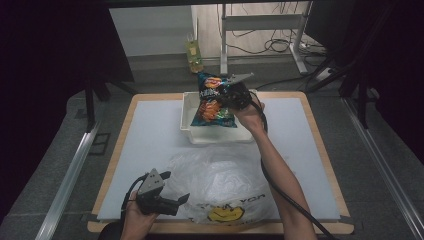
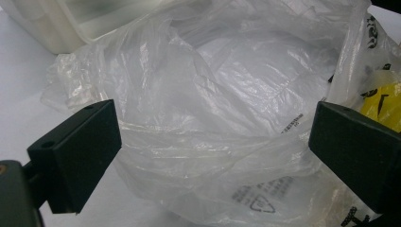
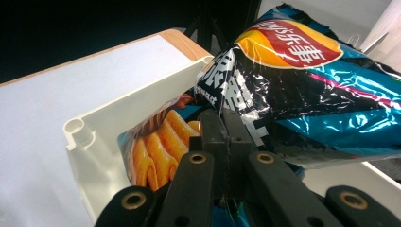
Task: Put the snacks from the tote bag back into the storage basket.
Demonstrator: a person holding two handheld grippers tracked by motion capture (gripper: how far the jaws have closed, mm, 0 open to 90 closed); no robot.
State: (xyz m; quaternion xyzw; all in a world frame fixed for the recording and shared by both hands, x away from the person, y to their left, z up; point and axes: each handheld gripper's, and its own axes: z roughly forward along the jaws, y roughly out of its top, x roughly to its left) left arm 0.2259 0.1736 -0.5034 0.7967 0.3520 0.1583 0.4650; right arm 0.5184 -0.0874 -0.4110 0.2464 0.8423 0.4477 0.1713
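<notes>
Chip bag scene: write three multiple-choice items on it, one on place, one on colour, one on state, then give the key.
1. Where is the chip bag?
A. flat on the plastic bag
B. over the white bin, in the right hand-held gripper
C. on the floor

2. What colour is the face printed on the plastic bag?
A. yellow
B. red
C. green

3. How do the jaws of the left hand-held gripper stand?
A. shut on the plastic bag
B. shut on the bin
C. open, wide apart

Key: 1 B, the right hand-held gripper pinches the bag's edge above the white bin. 2 A, the face at the bag's near edge is yellow. 3 C, the left hand-held gripper shows both jaws far apart, with the plastic lying loose between them.
</notes>
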